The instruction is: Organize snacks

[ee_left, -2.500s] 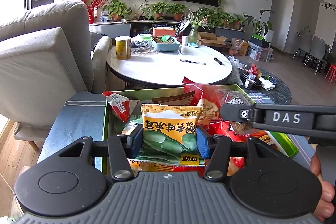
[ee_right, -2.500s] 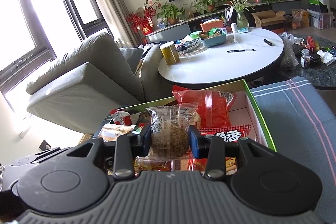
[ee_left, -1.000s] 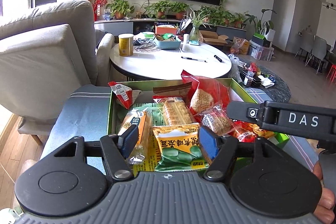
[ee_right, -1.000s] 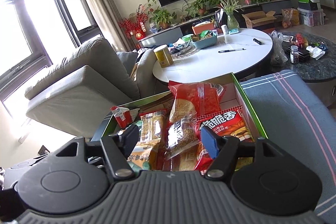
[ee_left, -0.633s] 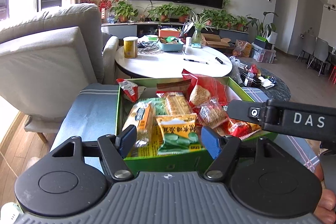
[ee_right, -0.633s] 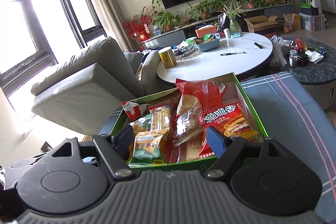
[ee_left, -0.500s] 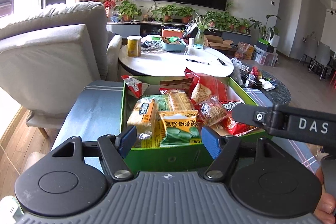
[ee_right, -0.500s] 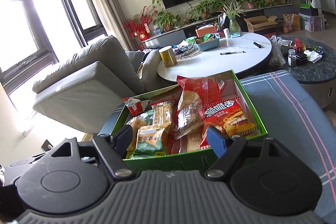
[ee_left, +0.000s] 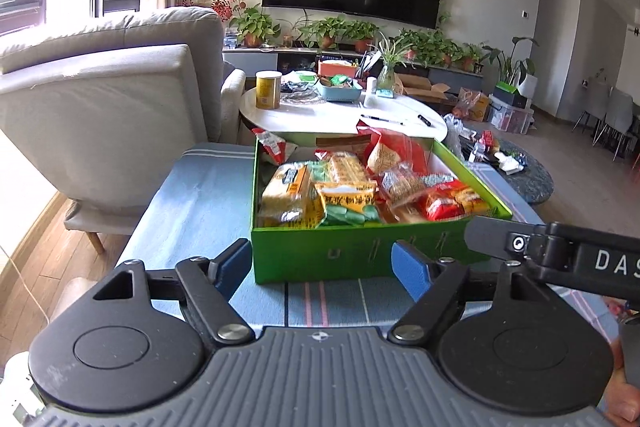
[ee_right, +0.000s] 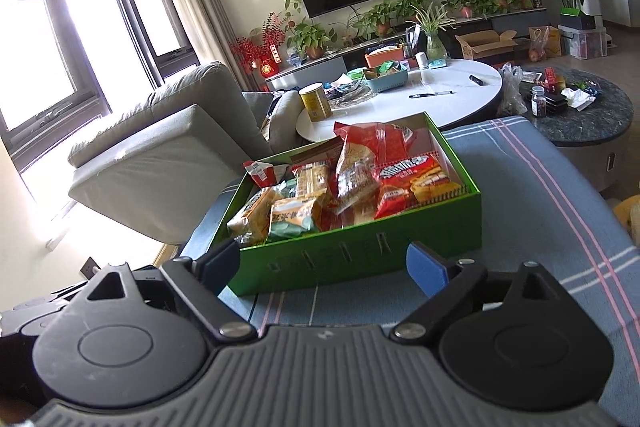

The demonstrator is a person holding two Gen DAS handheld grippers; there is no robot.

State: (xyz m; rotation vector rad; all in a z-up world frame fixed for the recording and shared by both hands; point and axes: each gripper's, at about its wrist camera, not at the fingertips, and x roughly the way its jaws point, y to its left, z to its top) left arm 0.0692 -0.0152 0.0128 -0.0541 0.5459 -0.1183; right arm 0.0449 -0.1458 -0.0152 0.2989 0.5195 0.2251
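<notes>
A green box [ee_left: 360, 253] [ee_right: 360, 251] full of several snack packets stands on a blue striped cloth. A yellow-and-green bean packet [ee_left: 346, 205] [ee_right: 294, 217] lies at its near edge, a red chips bag [ee_left: 452, 201] [ee_right: 412, 177] to the right. My left gripper [ee_left: 322, 267] sits just short of the box's near wall, its jaws still opening with nothing between them. My right gripper [ee_right: 324, 263] is likewise in front of the box, open and empty. Its black arm [ee_left: 560, 251] crosses the right of the left wrist view.
A blue striped cloth [ee_left: 192, 203] [ee_right: 540, 195] covers the surface under the box. A grey sofa [ee_left: 104, 99] [ee_right: 168, 155] stands left. A white round table [ee_left: 340, 111] [ee_right: 420, 95] with a yellow can [ee_left: 268, 89] lies beyond the box, a dark low table [ee_right: 580, 115] to its right.
Both grippers let go of their packets in the box and drew back toward me. The box's near wall now shows in front of the open fingers.
</notes>
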